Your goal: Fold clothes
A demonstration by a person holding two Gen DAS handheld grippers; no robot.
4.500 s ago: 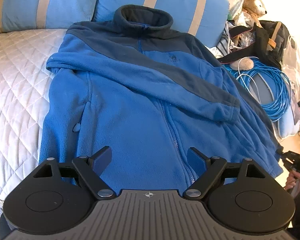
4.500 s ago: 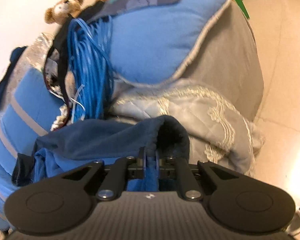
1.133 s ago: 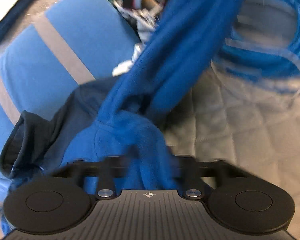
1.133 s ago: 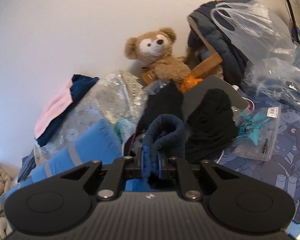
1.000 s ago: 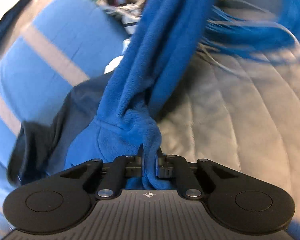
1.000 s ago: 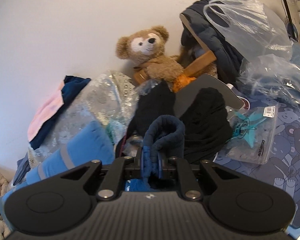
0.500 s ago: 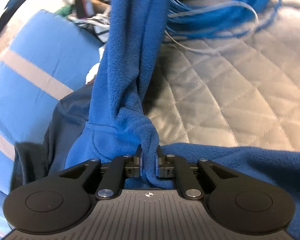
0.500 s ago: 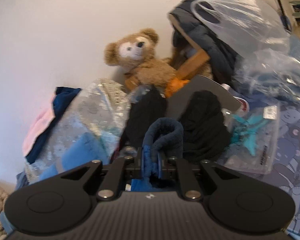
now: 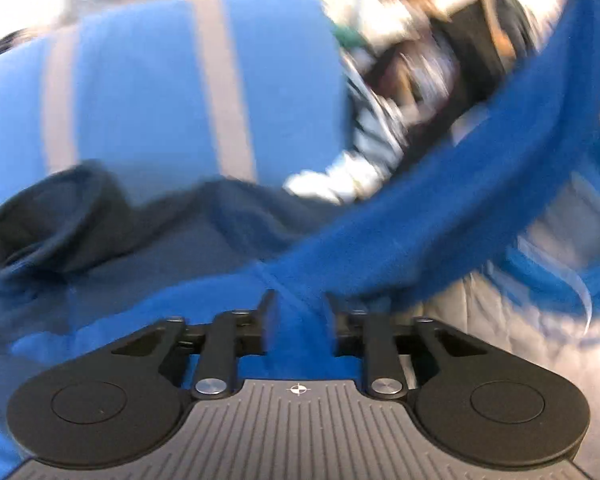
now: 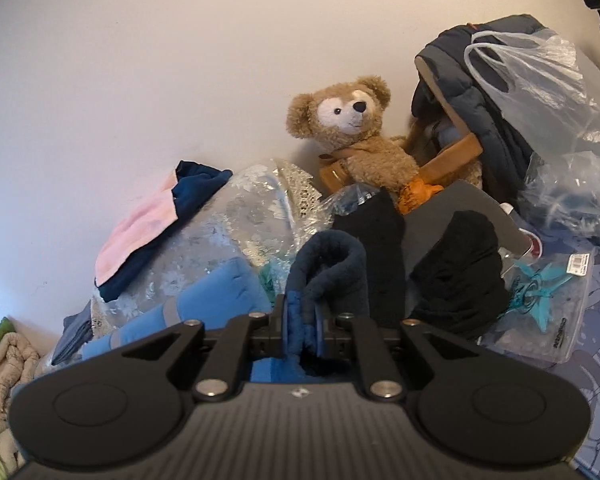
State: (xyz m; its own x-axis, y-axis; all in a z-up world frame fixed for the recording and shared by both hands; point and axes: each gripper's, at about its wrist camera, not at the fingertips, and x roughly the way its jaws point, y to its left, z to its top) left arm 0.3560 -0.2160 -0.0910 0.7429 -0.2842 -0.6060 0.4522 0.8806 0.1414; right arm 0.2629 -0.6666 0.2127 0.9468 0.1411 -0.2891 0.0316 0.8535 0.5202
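We see the blue fleece jacket lying on the bed with its dark collar towards the striped blue pillow, so its long axis runs from us up to the pillow. One sleeve stretches away from the body as a taut band, slanting up and to the right across the blurred left wrist view.

Our left gripper has its jaws partly apart, with blue fleece filling the gap between them; the blur keeps us from telling whether the pads press on the cloth.

Our right gripper is closed on the sleeve's dark cuff, which curls up and over above the fingertips.

Beyond the cuff, against the wall, sit a teddy bear, a dark padded coat and a clear plastic bag. Black garments lie nearer. To the left lies a pink and navy cloth.
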